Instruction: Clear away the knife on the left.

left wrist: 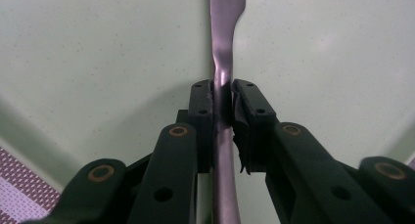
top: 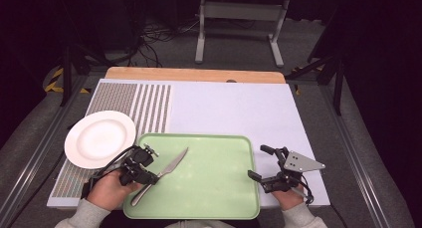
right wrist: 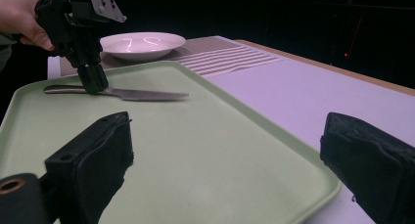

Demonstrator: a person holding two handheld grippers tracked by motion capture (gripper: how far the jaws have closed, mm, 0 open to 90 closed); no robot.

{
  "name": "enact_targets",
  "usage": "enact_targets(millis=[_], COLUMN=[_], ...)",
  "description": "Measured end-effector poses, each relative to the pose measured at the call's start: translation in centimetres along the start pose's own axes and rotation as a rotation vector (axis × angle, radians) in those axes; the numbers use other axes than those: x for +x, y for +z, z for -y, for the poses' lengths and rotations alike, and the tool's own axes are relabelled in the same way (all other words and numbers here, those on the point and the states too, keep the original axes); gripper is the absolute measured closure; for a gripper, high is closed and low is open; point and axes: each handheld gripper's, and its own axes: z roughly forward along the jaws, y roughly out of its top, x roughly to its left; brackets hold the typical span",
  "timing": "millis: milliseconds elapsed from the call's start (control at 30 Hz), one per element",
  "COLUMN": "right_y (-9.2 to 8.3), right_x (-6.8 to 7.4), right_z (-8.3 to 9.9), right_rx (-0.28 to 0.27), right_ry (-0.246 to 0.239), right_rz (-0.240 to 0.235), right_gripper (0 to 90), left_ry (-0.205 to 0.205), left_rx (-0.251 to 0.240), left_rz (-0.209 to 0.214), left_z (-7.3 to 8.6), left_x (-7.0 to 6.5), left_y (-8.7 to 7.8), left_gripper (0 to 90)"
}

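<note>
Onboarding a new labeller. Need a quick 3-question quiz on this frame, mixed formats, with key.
1. True or false: the left gripper is shut on the knife.
2. Where does the white plate sit? A) on the green tray B) on the striped mat left of the tray C) on the floor
3. Fill in: the right gripper, beside the green tray's right edge, has its jaws ____.

Key
1. True: in the left gripper view both pads clamp the knife near where handle meets blade.
2. B
3. open, holding nothing
</note>
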Motion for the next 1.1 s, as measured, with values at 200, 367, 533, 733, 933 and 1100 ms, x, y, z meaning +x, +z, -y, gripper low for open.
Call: enact_targets(millis=[200,367,533,733,933,1100], right_y=[0.0,0.0,0.0,0.0,0.0,0.0], right_x=[0.0,0.0,0.0,0.0,0.0,0.0], right_z=[0.0,0.0,0.0,0.0,0.0,0.0], right_rx=[0.0,0.0,-0.001,0.0,-0.001,0.001], right_ry=[-0.002,-0.001,-0.003,0.0,-0.002,-0.004], right_rz=[0.0,0.0,0.0,-0.001,0.0,-0.002], right_gripper=[6.1,6.0,6.1,6.0,6.1,6.0], left_ry=[0.007,0.089,0.162,0.294,0.318,0.327], left_rx=[-0.031,-0.12,-0.195,-0.335,-0.382,-0.348], left_rz=[-0.001,0.037,0.038,0.015,0.072,0.038], left_z=[0.1,0.0,0.0,0.2,0.2,0.0], left_x=[0.0,-0.1,-0.2,-0.7,-1.0,-1.1], left_y=[-0.3,-1.0,-1.2,-1.3,-1.2,-0.5], left_gripper=[63.6,30.5,18.0,44.3,87.3,89.8])
